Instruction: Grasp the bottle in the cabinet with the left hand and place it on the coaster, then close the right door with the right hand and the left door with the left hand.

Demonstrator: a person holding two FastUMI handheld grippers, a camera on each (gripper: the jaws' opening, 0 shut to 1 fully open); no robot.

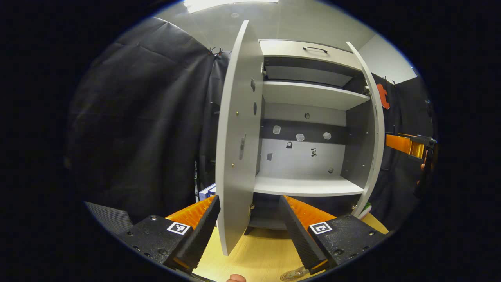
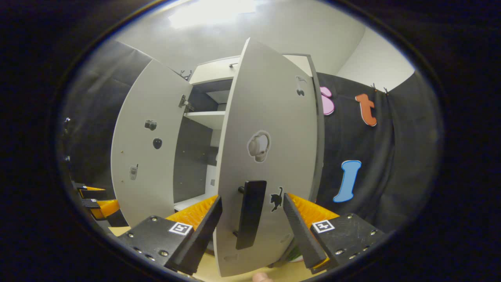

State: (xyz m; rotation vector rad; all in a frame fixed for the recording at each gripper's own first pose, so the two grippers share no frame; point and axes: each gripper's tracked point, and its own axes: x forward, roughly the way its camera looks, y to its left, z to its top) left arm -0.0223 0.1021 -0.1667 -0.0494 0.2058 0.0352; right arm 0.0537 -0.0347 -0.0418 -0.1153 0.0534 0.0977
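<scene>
In the left gripper view, the left gripper (image 1: 250, 227) sits at the bottom of the frame with its fingers spread wide, gripping nothing; the edge of the left door (image 1: 235, 149) stands between them, above the wooden table (image 1: 258, 254). A round coaster (image 1: 291, 275) shows at the bottom edge. Beyond, at centre frame, the cabinet (image 1: 309, 129) stands open, its shelves bare. The other gripper shows at the right edge.

In the right gripper view, the right gripper (image 2: 252, 231) is spread wide at the bottom, holding nothing, straddling the right door (image 2: 270, 156) and its dark handle (image 2: 250, 213). I cannot tell where the bottle is.
</scene>
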